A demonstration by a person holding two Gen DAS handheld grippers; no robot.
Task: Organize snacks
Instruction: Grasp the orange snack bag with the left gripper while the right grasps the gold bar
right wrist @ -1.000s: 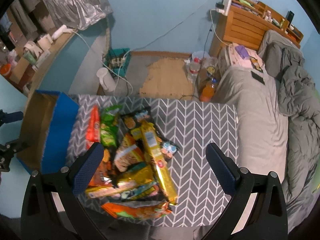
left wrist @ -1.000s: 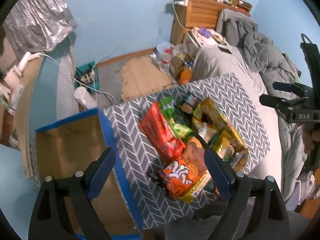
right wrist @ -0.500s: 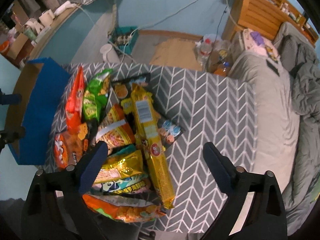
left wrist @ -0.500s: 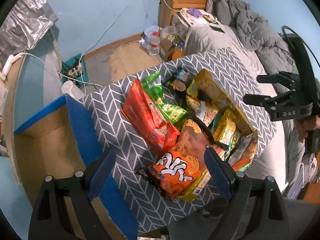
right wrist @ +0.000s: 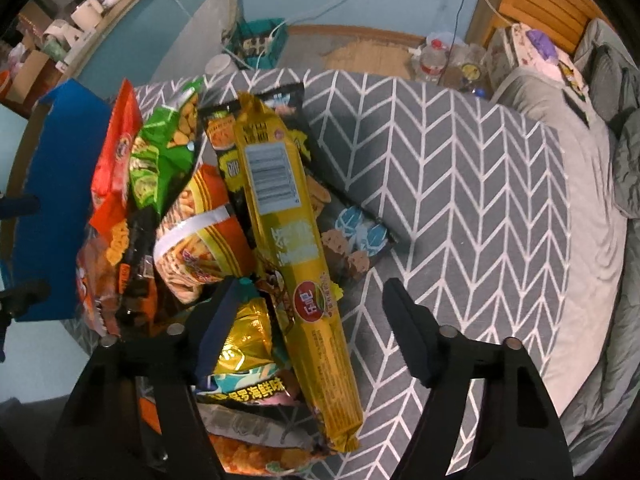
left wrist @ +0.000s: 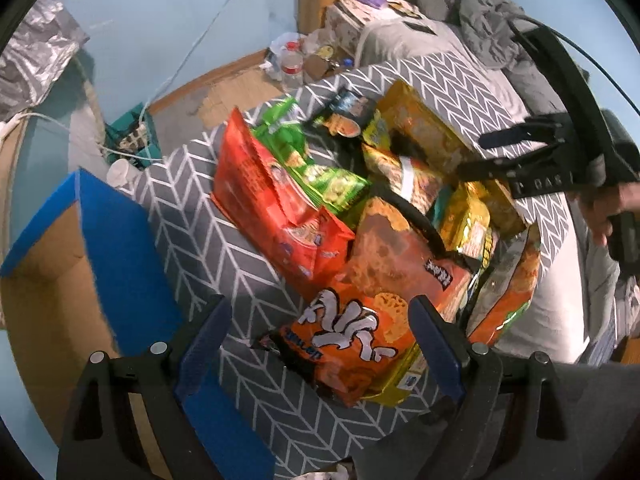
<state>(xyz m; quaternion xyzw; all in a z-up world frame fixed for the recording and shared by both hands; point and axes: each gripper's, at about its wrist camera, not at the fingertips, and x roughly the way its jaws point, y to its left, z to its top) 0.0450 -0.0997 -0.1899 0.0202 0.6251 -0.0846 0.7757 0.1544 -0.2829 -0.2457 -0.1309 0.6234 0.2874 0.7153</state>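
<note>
My right gripper (right wrist: 308,320) jaws, just closing, straddle the long crinkly yellow packet (right wrist: 296,240) untouched; left gripper (left wrist: 320,344) gapes over glossy orange bag (left wrist: 360,320). Pile on chevron cloth (right wrist: 460,200); lower bags buried.

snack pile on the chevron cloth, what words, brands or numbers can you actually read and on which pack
"海鲜味": the teal and yellow bag at the near edge of the pile, right wrist view.
"DAS": embossed on the right claw's black frame, left wrist view.
White stylised lettering on the orange bag: upside down, not readable.
Red round logo, barcode label and fine print on the long yellow pack: too blurred.
</note>
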